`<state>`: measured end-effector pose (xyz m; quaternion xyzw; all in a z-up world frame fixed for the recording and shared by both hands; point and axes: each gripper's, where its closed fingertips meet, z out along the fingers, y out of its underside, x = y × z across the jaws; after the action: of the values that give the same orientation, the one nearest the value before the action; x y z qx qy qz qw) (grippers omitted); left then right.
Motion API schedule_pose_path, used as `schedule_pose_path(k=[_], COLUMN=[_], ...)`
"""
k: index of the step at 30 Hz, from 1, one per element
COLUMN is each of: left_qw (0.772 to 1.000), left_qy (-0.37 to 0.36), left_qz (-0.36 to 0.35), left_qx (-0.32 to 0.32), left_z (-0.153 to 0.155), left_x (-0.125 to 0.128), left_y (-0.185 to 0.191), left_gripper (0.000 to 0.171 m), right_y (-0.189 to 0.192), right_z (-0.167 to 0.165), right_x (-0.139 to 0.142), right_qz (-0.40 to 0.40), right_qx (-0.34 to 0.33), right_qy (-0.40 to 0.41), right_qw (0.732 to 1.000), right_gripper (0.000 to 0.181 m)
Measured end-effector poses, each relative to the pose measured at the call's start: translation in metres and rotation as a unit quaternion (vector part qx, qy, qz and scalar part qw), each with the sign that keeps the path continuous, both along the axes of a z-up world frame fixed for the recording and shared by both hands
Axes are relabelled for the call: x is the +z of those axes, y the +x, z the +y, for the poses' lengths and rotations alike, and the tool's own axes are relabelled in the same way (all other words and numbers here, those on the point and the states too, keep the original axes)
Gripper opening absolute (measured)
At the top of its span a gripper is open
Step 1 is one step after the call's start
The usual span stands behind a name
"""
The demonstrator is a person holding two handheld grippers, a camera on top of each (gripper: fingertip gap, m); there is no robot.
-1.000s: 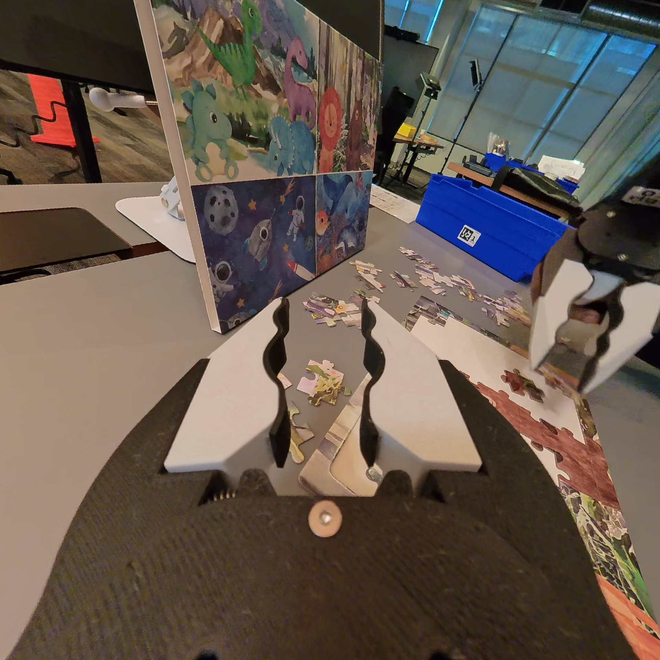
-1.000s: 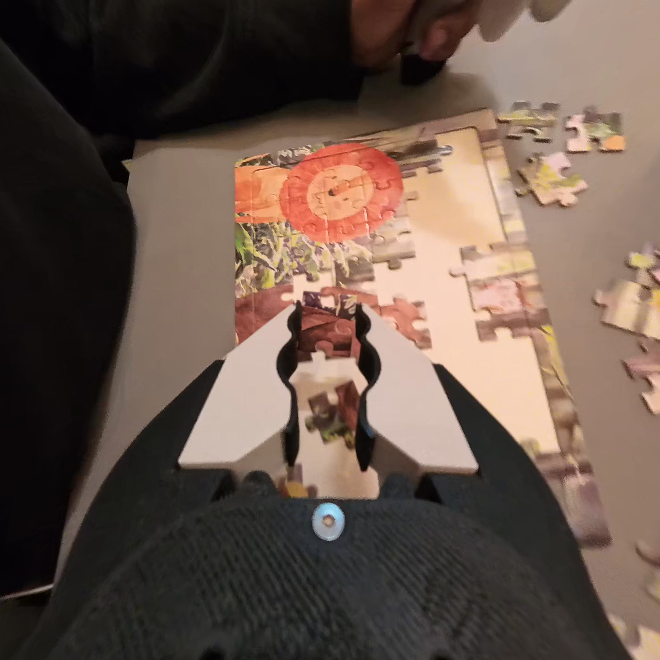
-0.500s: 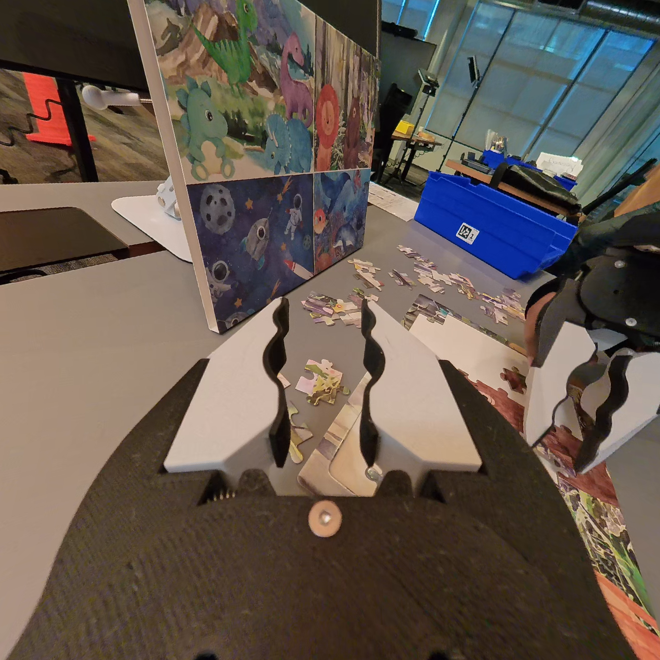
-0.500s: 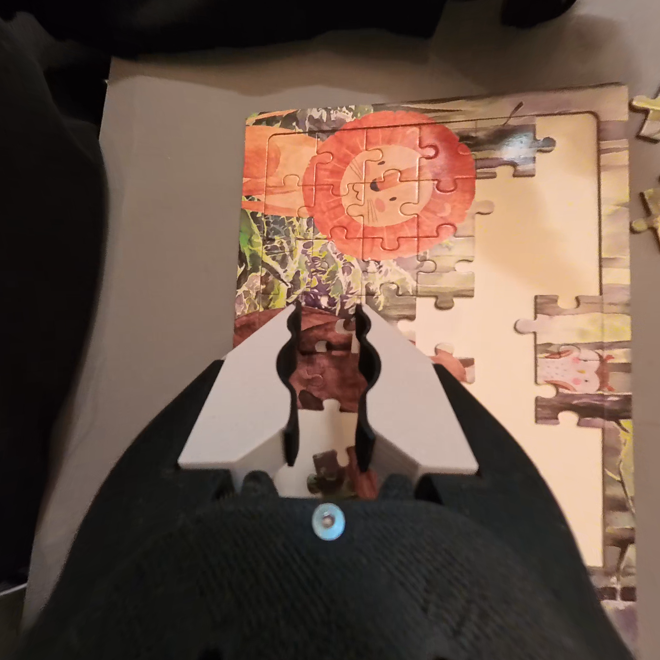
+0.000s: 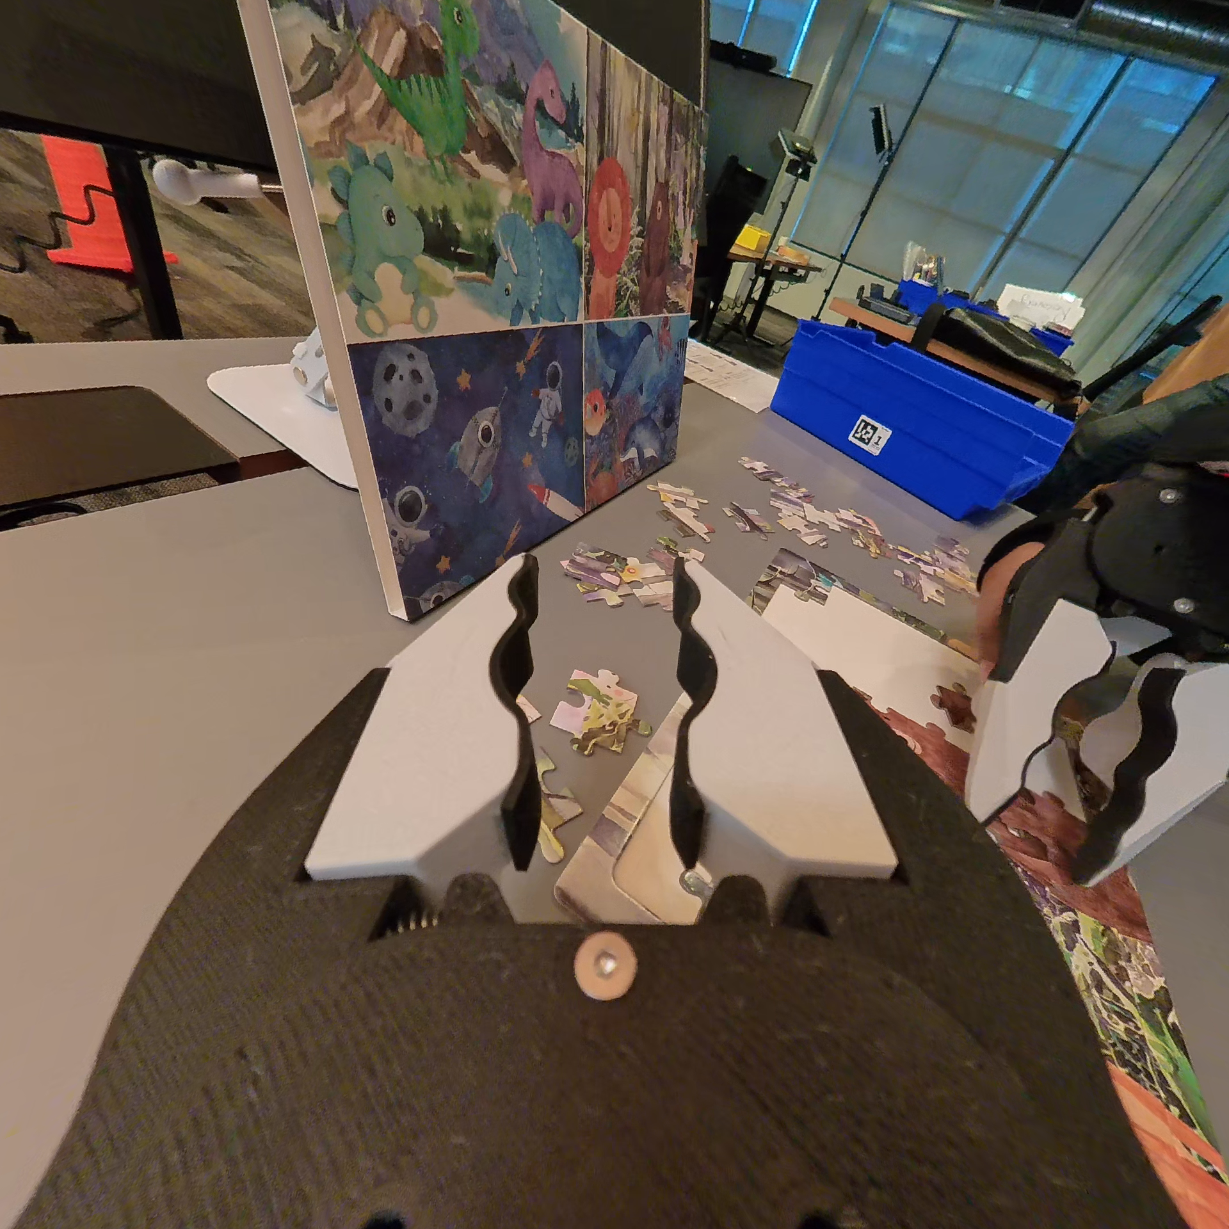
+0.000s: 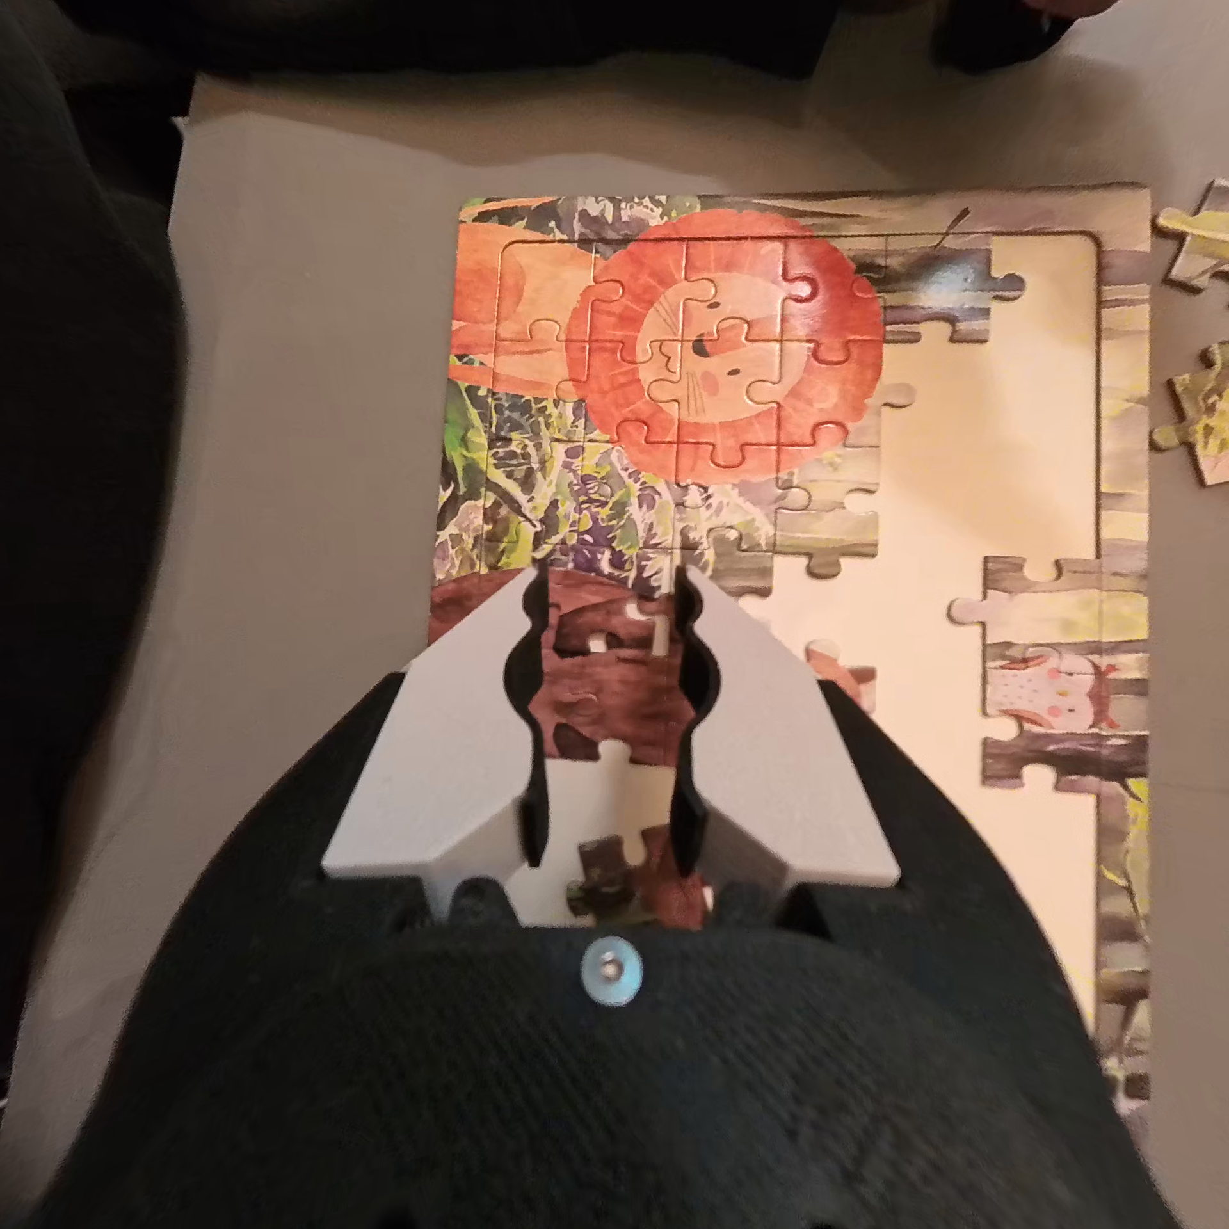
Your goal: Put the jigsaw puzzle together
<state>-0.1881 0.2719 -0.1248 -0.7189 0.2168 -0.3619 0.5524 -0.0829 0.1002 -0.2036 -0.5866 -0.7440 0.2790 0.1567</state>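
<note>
The puzzle board (image 6: 931,465) lies on the grey table, partly filled: an orange lion (image 6: 725,352) at the top, a brown patch (image 6: 605,705) below it, an owl group (image 6: 1064,685) at the right. My right gripper (image 6: 612,578) is open and empty, pointing down over the brown patch. A loose brown piece (image 6: 608,864) lies on the bare board near its base. My left gripper (image 5: 602,572) is open and empty, held low over the board's corner (image 5: 638,838), with loose pieces (image 5: 598,711) between its fingers. The right gripper (image 5: 1097,785) also shows in the left wrist view.
An upright picture box (image 5: 499,332) stands just ahead on the left. Several loose pieces (image 5: 798,512) are scattered behind the board, in front of a blue bin (image 5: 918,425). More loose pieces (image 6: 1197,425) lie past the board's right edge. A dark sleeve (image 6: 80,465) fills the left side.
My right gripper has come down and forward over the board and now hangs over the brown patch, still open. The left gripper has barely moved.
</note>
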Motion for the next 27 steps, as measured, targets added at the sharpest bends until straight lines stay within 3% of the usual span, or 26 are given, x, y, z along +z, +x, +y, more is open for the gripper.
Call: schedule_pose_path(k=[15, 27], left_qw=[1.0, 1.0], left_qy=[0.0, 0.001], left_qz=[-0.001, 0.002], left_qx=[0.001, 0.0], left_z=[0.0, 0.0], left_x=[0.0, 0.0], left_y=[0.0, 0.0], left_gripper=[0.039, 0.039], right_y=[0.014, 0.017], right_z=[0.004, 0.01], right_x=[-0.004, -0.005], right_qz=[0.029, 0.027], right_qx=[0.006, -0.001], right_qy=[0.08, 0.084], right_qw=[0.996, 0.996], right_gripper=[0.031, 0.029])
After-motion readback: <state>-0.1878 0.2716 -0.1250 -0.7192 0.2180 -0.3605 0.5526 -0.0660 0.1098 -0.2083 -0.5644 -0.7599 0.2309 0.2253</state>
